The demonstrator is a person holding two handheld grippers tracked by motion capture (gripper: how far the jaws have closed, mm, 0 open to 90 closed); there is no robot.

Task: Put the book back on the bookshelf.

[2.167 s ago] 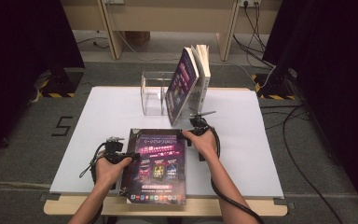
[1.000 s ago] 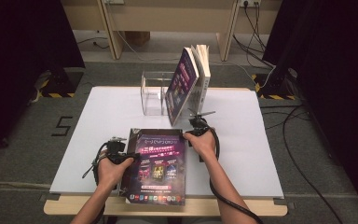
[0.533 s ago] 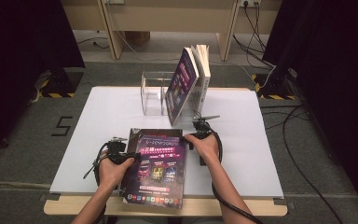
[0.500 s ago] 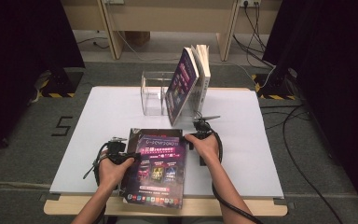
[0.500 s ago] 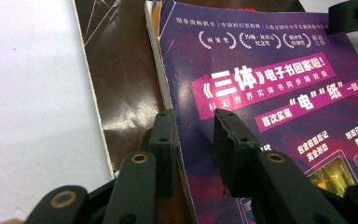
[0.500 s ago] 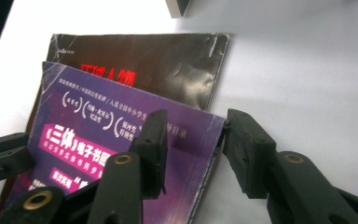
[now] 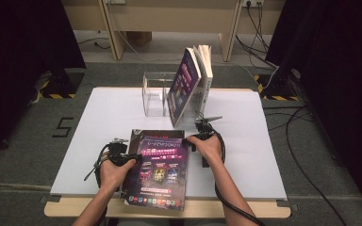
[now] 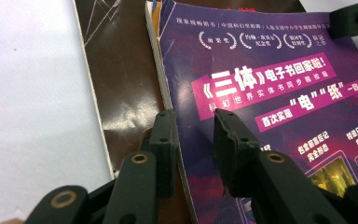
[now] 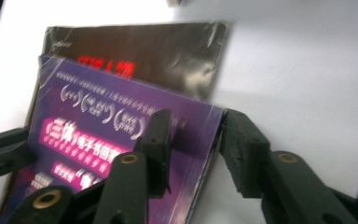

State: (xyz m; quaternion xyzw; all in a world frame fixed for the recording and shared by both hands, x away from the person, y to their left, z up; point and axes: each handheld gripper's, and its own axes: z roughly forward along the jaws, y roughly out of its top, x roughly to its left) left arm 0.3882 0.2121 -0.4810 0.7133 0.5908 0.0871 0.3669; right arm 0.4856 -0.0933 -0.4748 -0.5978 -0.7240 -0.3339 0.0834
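my left gripper [image 8: 193, 126] straddles the purple book's [image 7: 160, 172] spine edge, jaws parted, one above the cover and one beside the spine, not yet pinching. my right gripper [image 9: 193, 128] is open the same way over the book's far right corner. since a moment ago my right hand [image 7: 206, 147] has crept slightly nearer along that edge; the book hasn't left the brown book [image 8: 121, 84] beneath it, so the lift is still to come. both books lie at the table's [image 7: 264, 155] near edge, overhanging it. a clear stand [image 7: 154, 94] with upright books [image 7: 191, 84] sits near the far edge. grey floor, cables, black curtains around.
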